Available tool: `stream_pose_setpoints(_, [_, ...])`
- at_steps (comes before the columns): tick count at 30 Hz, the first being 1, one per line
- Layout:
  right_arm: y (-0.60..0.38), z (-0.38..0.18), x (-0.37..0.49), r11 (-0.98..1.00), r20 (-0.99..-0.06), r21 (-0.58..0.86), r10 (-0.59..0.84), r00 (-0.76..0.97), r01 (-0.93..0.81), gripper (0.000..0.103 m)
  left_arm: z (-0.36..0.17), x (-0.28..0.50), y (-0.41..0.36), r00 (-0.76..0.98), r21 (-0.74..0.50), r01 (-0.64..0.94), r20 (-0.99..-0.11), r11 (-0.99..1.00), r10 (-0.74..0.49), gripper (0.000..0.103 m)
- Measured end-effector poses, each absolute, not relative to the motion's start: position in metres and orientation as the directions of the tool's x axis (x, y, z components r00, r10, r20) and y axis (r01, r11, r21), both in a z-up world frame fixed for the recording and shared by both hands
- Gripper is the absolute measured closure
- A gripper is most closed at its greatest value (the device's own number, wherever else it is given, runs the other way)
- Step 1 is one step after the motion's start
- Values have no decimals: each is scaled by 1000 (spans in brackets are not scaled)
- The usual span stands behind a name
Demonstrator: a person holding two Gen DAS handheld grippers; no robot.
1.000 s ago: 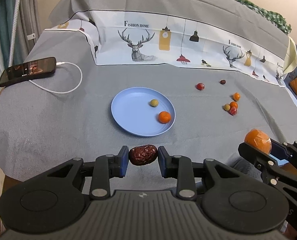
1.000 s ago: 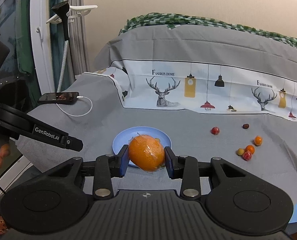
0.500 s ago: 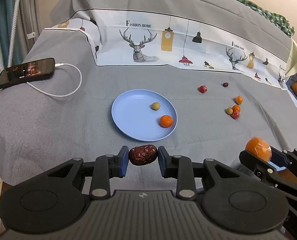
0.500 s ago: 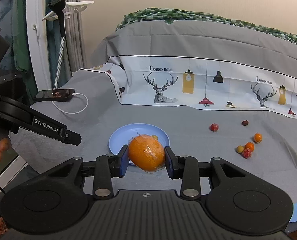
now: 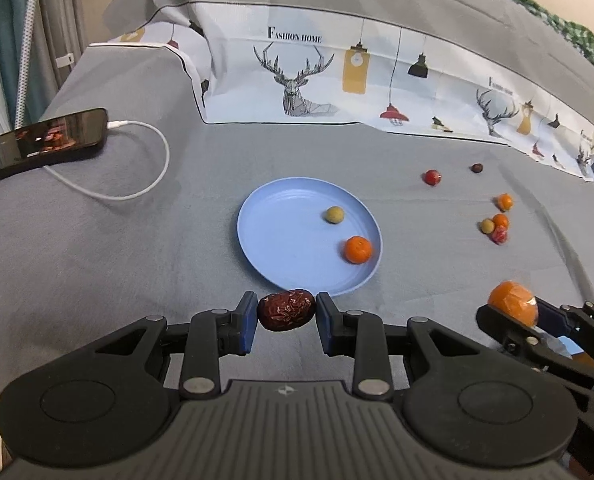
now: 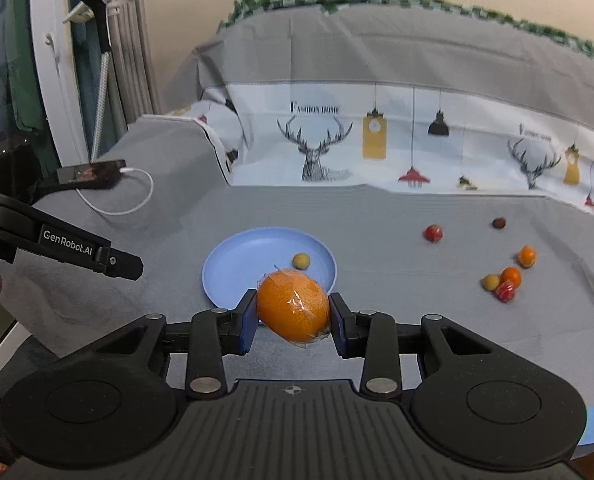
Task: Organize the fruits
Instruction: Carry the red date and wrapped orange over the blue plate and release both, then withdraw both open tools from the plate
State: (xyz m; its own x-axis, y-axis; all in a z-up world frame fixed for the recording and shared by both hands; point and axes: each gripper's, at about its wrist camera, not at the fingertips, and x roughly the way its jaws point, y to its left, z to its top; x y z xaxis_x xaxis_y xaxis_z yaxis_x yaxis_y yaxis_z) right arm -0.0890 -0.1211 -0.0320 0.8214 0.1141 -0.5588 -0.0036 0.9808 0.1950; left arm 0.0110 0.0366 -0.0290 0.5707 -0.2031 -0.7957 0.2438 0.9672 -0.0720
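While the left gripper (image 5: 286, 312) clamps the wrinkled date (image 5: 286, 309) and the right gripper (image 6: 293, 309) the wrapped orange (image 6: 293, 306), carry each over the blue plate (image 5: 281, 236) — release low, clear of the fruit there.

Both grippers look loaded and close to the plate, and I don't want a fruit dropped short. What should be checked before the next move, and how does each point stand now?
1. Left gripper grips the dried red date: ok, pads press both ends.
2. Right gripper grips the wrapped orange: ok, clamped between both pads.
3. Blue plate has free room: ok, only a small orange fruit and a greenish fruit sit at its right side.
4. Date is over the plate: not ok, it is short of the near rim.
5. Orange is over the plate: cannot tell, it hides the near rim.
6. Grippers are apart: ok, a clear gap shows.
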Motion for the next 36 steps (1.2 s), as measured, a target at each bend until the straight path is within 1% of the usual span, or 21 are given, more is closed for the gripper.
stream_pose_setpoints(8, [-109, -63, -17, 976, -621, 218, 147, 770, -11, 65, -61, 79, 19, 537, -59, 269, -819, 961, -201, 68])
stream_pose_setpoints(17, [-86, -106, 57, 978, -693, 203, 171, 701, -38, 65, -107, 148, 1, 496, -27, 293, -851, 956, -176, 68])
stream_pose_setpoints(21, [-78, -122, 78, 983, -709, 175, 168, 685, -61, 64, -130, 168, -5, 475, 8, 297, -869, 955, -140, 68])
stream_pose_setpoints(25, [-75, -133, 95, 984, -718, 162, 169, 675, -75, 64, -142, 187, -9, 462, 35, 300, -880, 953, -113, 67])
stream_pose_setpoints(26, [-76, -135, 98, 983, -717, 165, 171, 676, -74, 63, -142, 191, -9, 461, 35, 296, -880, 955, -110, 58])
stream_pose_setpoints(27, [-77, -136, 103, 982, -719, 174, 177, 672, -73, 63, -141, 193, -7, 462, 29, 291, -879, 956, -114, 31])
stream_pose_setpoints(28, [-80, -135, 106, 982, -720, 178, 177, 671, -67, 57, -137, 194, -5, 472, 19, 279, -873, 960, -120, 17])
stream_pose_setpoints(29, [-83, -132, 108, 982, -717, 182, 170, 676, -54, 43, -132, 193, -2, 494, 12, 259, -861, 966, -122, 2])
stream_pose_setpoints(30, [-85, -129, 107, 982, -713, 184, 167, 681, -47, 37, -126, 188, 2, 521, 7, 241, -845, 971, -123, 0])
stream_pose_setpoints(32, [-92, -116, 97, 982, -700, 184, 160, 696, -41, 20, -114, 176, 7, 526, 9, 258, -840, 966, -133, 0])
stream_pose_setpoints(34, [-97, -105, 78, 982, -694, 186, 158, 702, -38, 11, -105, 159, 13, 520, 30, 265, -847, 964, -116, 0])
stream_pose_setpoints(36, [-104, -94, 50, 978, -703, 205, 167, 692, -28, 9, -97, 136, 20, 516, 42, 266, -850, 963, -106, 0])
